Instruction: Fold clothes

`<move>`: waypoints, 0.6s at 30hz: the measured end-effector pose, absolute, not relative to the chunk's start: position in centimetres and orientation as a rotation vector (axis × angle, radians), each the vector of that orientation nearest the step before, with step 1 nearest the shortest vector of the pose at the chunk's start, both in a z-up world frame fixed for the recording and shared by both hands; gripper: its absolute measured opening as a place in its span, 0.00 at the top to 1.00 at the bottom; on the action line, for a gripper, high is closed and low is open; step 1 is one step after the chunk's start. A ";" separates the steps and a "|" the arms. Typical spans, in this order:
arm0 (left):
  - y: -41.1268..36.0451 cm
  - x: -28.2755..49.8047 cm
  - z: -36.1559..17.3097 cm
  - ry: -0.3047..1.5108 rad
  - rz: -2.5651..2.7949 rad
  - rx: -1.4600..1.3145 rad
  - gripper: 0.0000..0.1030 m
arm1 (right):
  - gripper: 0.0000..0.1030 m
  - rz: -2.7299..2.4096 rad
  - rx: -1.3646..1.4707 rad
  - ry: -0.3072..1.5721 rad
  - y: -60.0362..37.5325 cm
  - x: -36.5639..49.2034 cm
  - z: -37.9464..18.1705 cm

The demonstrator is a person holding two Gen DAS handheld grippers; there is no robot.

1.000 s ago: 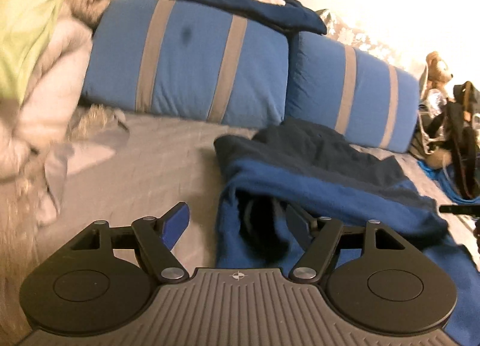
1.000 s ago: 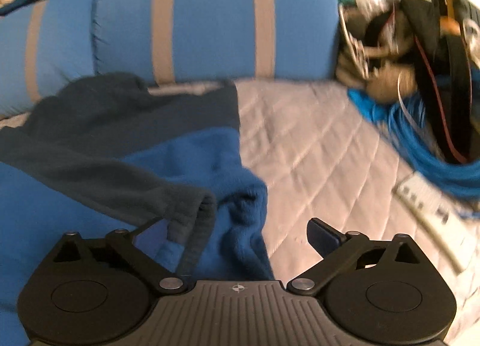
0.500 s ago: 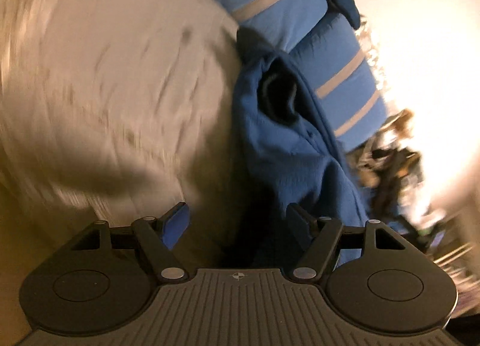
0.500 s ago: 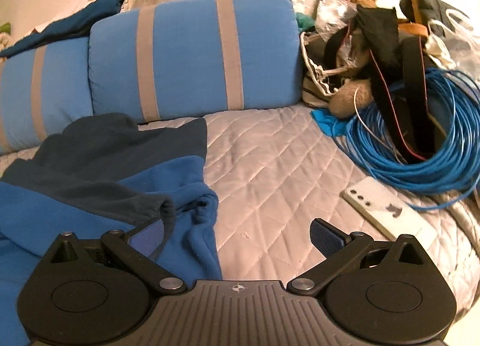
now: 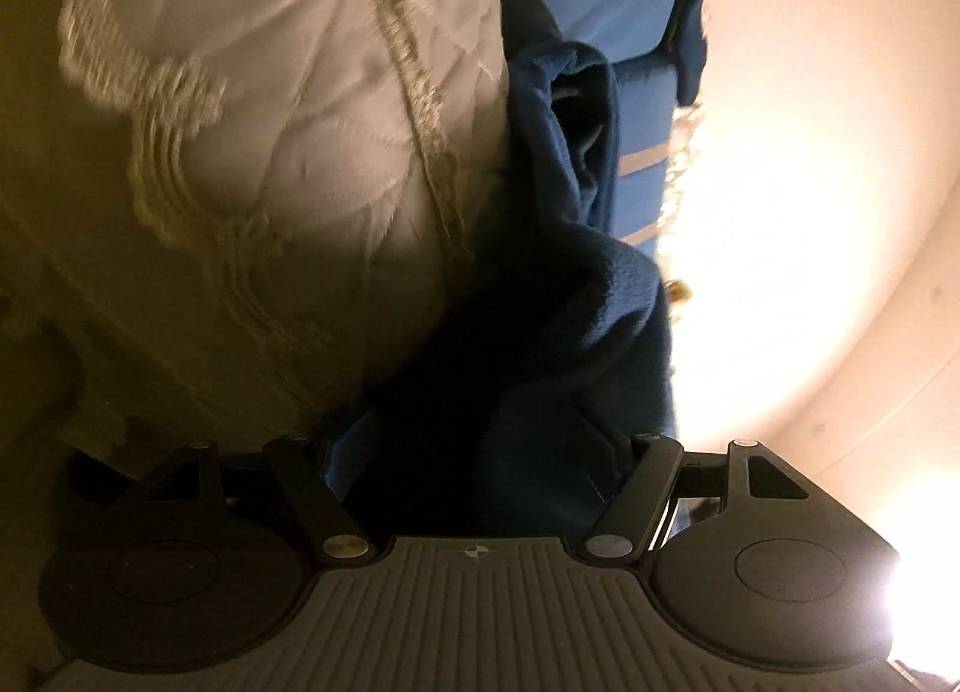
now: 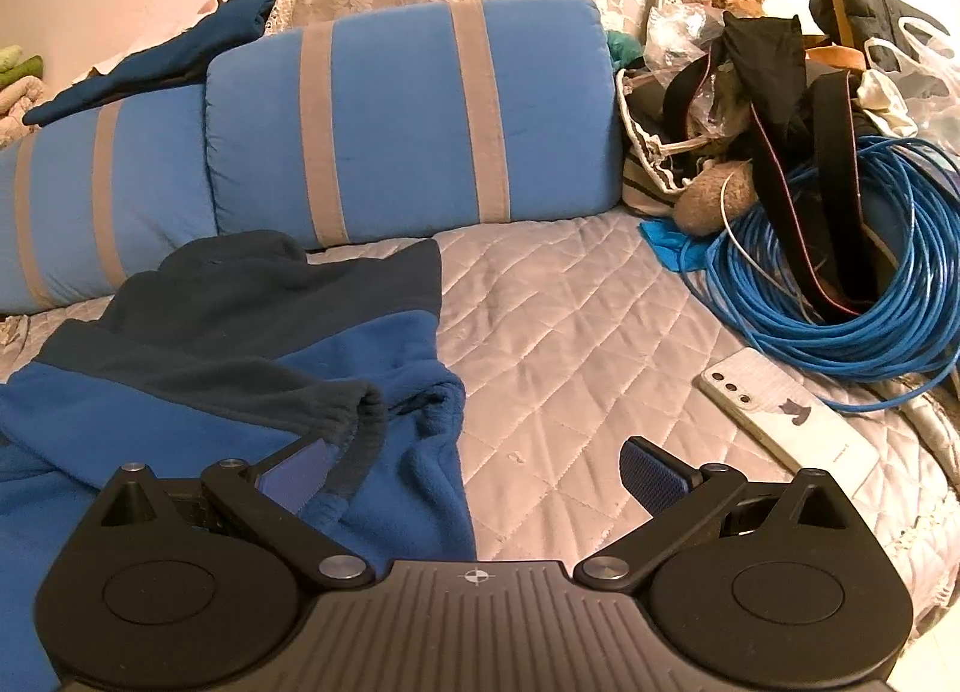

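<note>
left tool (image 5: 474, 452): apart, blue fleece (image 5: 576, 296) between | right tool (image 6: 474, 470): wide, empty | writing: unreadable

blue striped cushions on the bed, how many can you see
2. One cushion lies along the back of the bed in the middle of the right wrist view; the other cushion adjoins it on the left, partly cut off by the picture's edge. More may be out of view.

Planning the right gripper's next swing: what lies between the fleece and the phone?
In the right wrist view, only bare quilted bedcover lies between the fleece and the phone; the blue cable coil sits beyond the phone.
</note>
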State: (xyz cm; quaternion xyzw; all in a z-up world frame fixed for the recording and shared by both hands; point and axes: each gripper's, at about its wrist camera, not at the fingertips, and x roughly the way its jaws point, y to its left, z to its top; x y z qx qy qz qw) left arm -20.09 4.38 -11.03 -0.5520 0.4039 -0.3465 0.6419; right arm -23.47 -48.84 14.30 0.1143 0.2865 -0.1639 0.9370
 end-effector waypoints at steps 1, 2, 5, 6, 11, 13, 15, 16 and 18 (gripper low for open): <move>4.1 -20.3 -11.5 0.915 -0.807 -1.312 0.37 | 0.00 -0.334 0.238 0.586 -48.9 -23.6 14.3; 3.9 -20.4 -11.9 0.914 -0.823 -1.349 0.40 | 0.00 -0.332 0.244 0.586 -48.9 -23.6 14.2; 3.0 -20.7 -12.0 0.915 -0.851 -1.398 0.52 | 0.00 -0.332 0.263 0.577 -49.0 -23.8 14.1; 2.9 -20.8 -11.9 0.915 -0.852 -1.407 0.58 | 0.00 -0.331 0.268 0.573 -49.0 -23.8 14.1; 4.1 -22.5 -10.1 0.881 -0.764 -1.414 0.85 | 0.00 -0.320 0.261 0.562 -48.7 -24.2 14.3; 4.7 -23.2 -8.7 0.864 -0.717 -1.405 0.86 | 0.00 -0.318 0.246 0.554 -48.7 -24.5 14.4; 4.8 -23.6 -6.3 0.848 -0.676 -1.353 0.87 | 0.00 -0.322 0.233 0.546 -48.6 -24.9 14.4; 5.0 -23.9 -5.1 0.845 -0.654 -1.321 0.87 | 0.00 -0.325 0.233 0.544 -48.7 -25.0 14.4; 4.9 -24.0 -2.5 0.841 -0.600 -1.236 0.92 | 0.00 -0.329 0.241 0.541 -48.9 -25.3 14.3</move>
